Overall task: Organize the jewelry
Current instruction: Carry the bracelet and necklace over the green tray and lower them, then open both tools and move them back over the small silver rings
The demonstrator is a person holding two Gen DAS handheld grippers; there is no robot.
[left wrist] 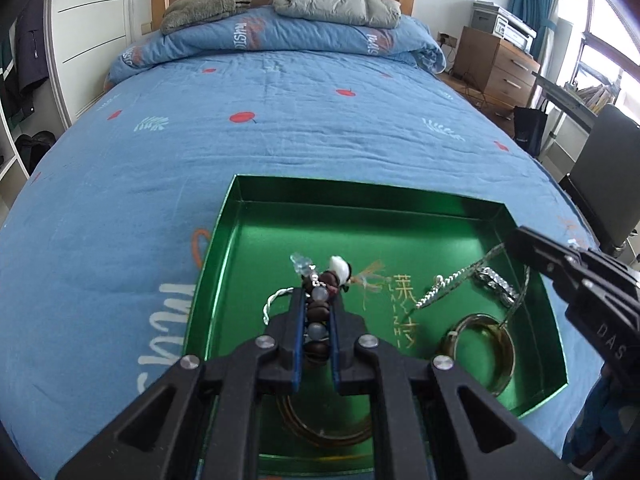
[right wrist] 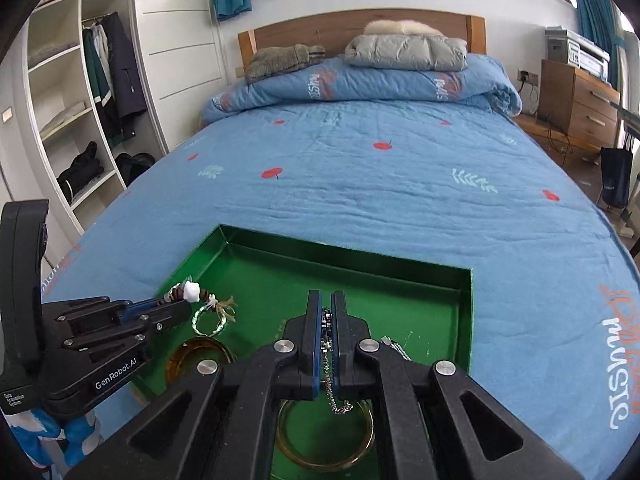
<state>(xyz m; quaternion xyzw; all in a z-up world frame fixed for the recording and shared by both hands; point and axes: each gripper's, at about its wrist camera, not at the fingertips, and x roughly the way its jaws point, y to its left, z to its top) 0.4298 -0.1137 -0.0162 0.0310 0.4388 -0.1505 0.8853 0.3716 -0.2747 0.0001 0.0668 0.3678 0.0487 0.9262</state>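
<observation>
**Both grippers loaded above the green tray**

The left gripper (left wrist: 316,300) clamps a beaded bracelet (left wrist: 320,304) of dark brown and pale beads with a white bead and a tassel at its tip, held over the left part of the green tray (left wrist: 360,204). A twisted silver ring (right wrist: 208,322) and two amber bangles (left wrist: 486,344) lie on the tray floor. The right gripper (right wrist: 327,308) is clenched on a silver chain (right wrist: 332,380), which dangles over one bangle. The tray sits on a blue bedspread (left wrist: 280,120).
</observation>
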